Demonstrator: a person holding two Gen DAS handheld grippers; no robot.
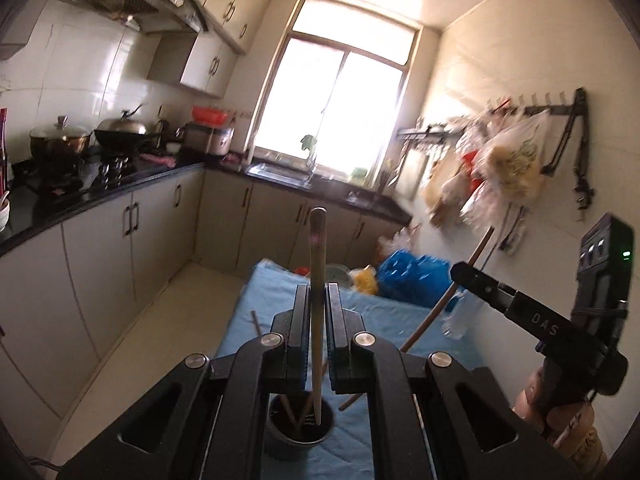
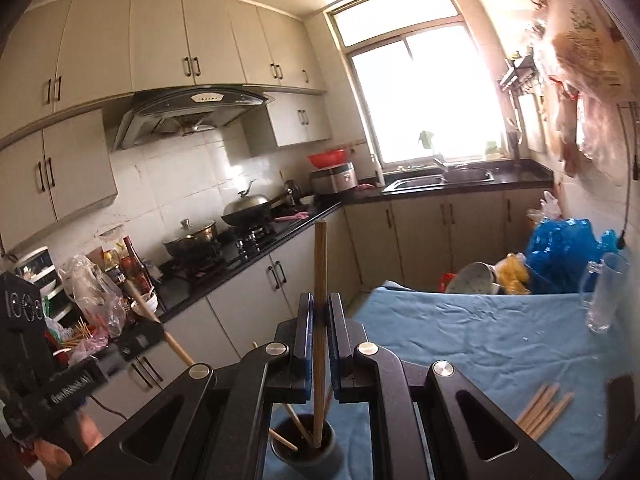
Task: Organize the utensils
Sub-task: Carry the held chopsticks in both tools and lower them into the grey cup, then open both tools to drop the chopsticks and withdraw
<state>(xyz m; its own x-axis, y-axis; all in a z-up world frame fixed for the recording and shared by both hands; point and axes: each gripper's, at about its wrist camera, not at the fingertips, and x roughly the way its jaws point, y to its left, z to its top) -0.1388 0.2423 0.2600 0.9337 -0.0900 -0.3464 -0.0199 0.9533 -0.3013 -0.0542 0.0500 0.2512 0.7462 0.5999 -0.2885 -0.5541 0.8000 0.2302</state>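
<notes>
Chopsticks: one clamped upright in the left gripper (image 1: 318,316), its chopstick (image 1: 317,264) rising past the fingertips and running down toward a dark round cup (image 1: 301,428) on the blue cloth (image 1: 384,320). Another chopstick (image 2: 320,280) pinched the same way in the right gripper (image 2: 319,322), lower end inside the same cup (image 2: 303,446), where two or three more sticks lean. Both sets of jaws clenched tight on the wood.

A loose bundle of chopsticks (image 2: 544,410) lying flat on the cloth near the right edge, well apart from the cup. A clear glass mug (image 2: 606,292) upright near the far right of the cloth, close to the wall. Past the cloth's far edge: a blue plastic bag (image 2: 560,248), something yellow, a pale bowl tilted on its side. Left edge of the cloth dropping off to open floor (image 1: 160,320), with cabinets beyond; free room there and above the cloth's middle.

From the left wrist view, the right gripper's body at the right with a long stick crossing under it, partly hidden. From the right wrist view, the left gripper's body at the lower left, blurred, its jaws hard to make out. Cup's base cut off behind the gripper frames in both views. Dark flat object at the cloth's right edge, possibly a holder or case, too cut off to tell. Bags on the wall hooks smeared and overexposed.
</notes>
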